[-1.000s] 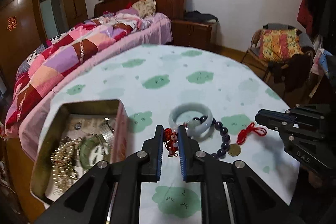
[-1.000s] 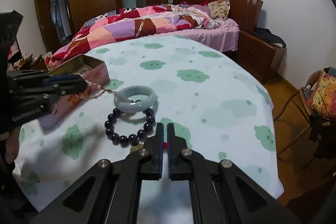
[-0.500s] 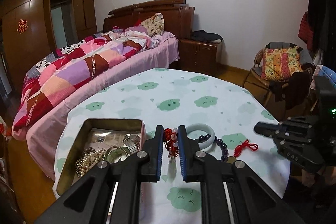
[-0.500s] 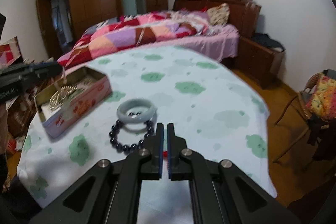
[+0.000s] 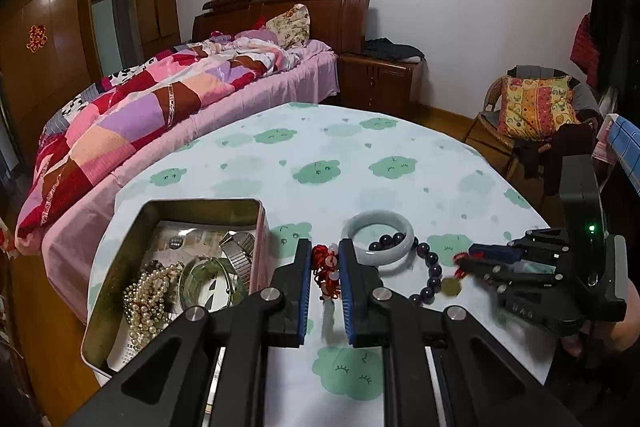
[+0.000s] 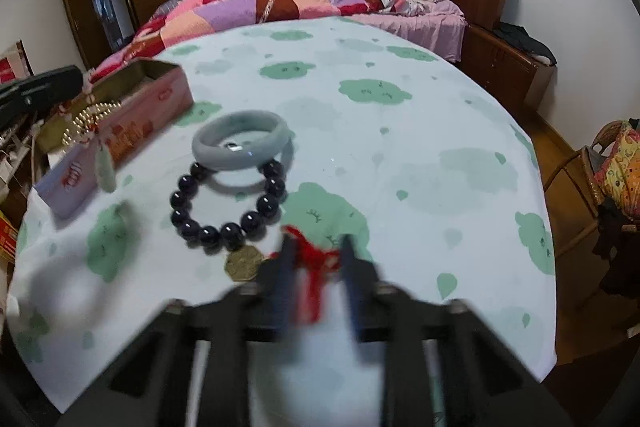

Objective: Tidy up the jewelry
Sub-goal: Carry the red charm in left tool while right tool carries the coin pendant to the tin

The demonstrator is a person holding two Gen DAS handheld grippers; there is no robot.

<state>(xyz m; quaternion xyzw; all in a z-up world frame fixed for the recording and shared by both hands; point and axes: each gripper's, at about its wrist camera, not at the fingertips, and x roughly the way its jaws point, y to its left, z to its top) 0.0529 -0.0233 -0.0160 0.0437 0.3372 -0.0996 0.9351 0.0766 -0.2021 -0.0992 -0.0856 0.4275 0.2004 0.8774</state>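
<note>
My left gripper (image 5: 325, 267) is shut on a red knotted cord (image 5: 326, 269). Its pale jade pendant (image 6: 105, 167) hangs in front of the pink tin box (image 6: 152, 107). The box (image 5: 262, 227) holds pearls, a watch and a bangle. A jade bangle (image 6: 240, 143) leans on a dark bead bracelet (image 6: 208, 233) that carries a gold coin (image 6: 244, 263) and a red cord (image 6: 316, 259). My right gripper (image 6: 316, 255), blurred, is low over that cord. Its jaws are opening with the cord between them, and the pads do not press on it. In the left wrist view the right gripper (image 5: 464, 261) is at the coin (image 5: 451, 286).
The round table (image 5: 360, 155) has a pale cloth with green clouds. A bed with a patchwork quilt (image 5: 160, 99) runs along its far side. A chair with a bright cushion (image 5: 536, 107) stands at the right. A person's hand (image 5: 624, 319) holds the right gripper.
The right gripper has sunk toward the bracelet's red cord, and its shut jaws have parted around it. The left gripper has drawn back from the table, still holding the pendant cord.
</note>
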